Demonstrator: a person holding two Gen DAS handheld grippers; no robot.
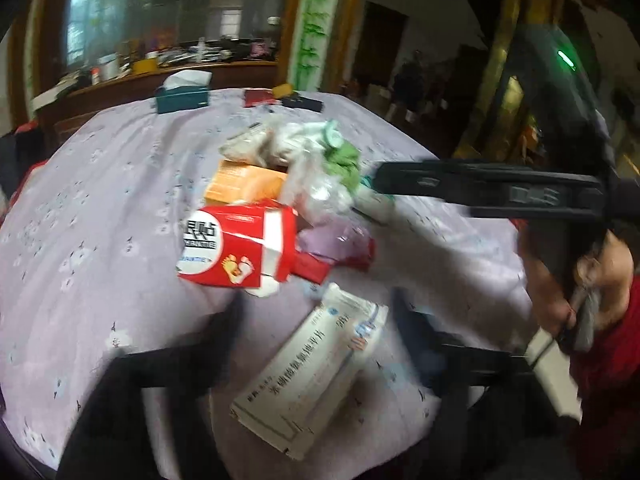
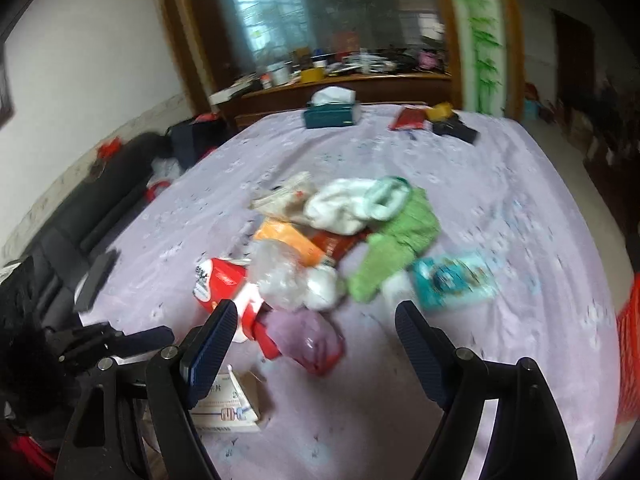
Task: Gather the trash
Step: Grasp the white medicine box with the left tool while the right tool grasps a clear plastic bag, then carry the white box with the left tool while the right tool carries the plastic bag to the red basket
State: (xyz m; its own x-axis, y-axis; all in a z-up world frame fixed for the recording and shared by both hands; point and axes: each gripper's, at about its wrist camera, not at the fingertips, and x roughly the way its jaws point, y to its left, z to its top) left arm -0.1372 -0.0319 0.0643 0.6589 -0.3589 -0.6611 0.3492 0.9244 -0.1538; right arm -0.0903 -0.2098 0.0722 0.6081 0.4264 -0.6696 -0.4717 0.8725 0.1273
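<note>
A heap of trash lies mid-table on the lilac cloth point(image 1: 100, 200): a red box point(image 1: 236, 248) with a footprint picture, an orange box point(image 1: 244, 188), a clear plastic bag point(image 1: 320, 192), green paper point(image 1: 344, 164) and a purple bag point(image 1: 336, 240). A white medicine box point(image 1: 312, 376) lies flat on the cloth between the spread fingers of my left gripper point(image 1: 320, 312), untouched by the pads. My right gripper point(image 2: 316, 316) is open just above the purple bag point(image 2: 308, 340). A teal packet point(image 2: 452, 280) lies to the right of the heap. From the right, the right gripper's finger point(image 1: 480, 188) reaches over the pile.
A teal tissue box point(image 2: 330, 114) and red, yellow and black items point(image 2: 436, 120) sit at the table's far edge. Behind them stands a cluttered wooden sideboard point(image 2: 360, 80). Dark seating point(image 2: 80, 216) lines the left side. A person's hand point(image 1: 580, 280) holds the right gripper.
</note>
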